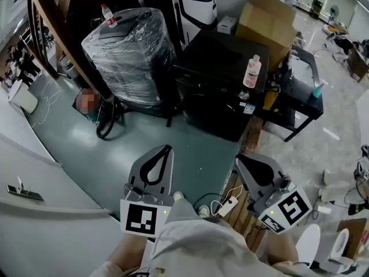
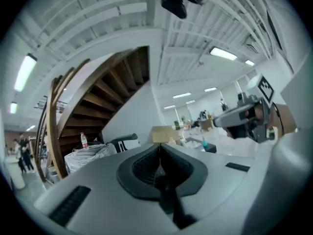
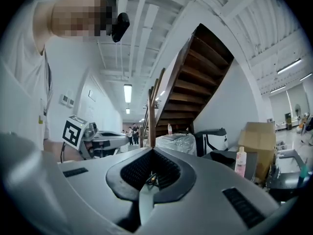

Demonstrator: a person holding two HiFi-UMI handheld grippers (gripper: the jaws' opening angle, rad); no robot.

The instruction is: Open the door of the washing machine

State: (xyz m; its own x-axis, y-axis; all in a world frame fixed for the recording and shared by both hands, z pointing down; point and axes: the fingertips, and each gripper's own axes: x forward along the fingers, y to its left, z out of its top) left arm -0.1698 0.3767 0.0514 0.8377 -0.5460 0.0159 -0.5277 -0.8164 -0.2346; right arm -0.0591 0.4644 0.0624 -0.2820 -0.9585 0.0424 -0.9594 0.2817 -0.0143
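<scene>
Head view: left gripper (image 1: 166,149) at seven o'clock, right gripper (image 1: 240,158) at five. A black appliance (image 1: 219,91) stands at twelve, well apart; whether it is the washing machine, I cannot tell

Left gripper view: jaws together, empty

Right gripper view: jaws together, empty

Claws, two: left claw (image 1: 166,150), right claw (image 1: 241,160).
Bottles, three: red-capped bottle (image 1: 108,15) at eleven o'clock; pink bottle (image 1: 252,72) and teal bottle (image 1: 316,90) toward two o'clock.
Wrapped bundle (image 1: 128,53), one.
Staircase (image 3: 195,82), one.
</scene>
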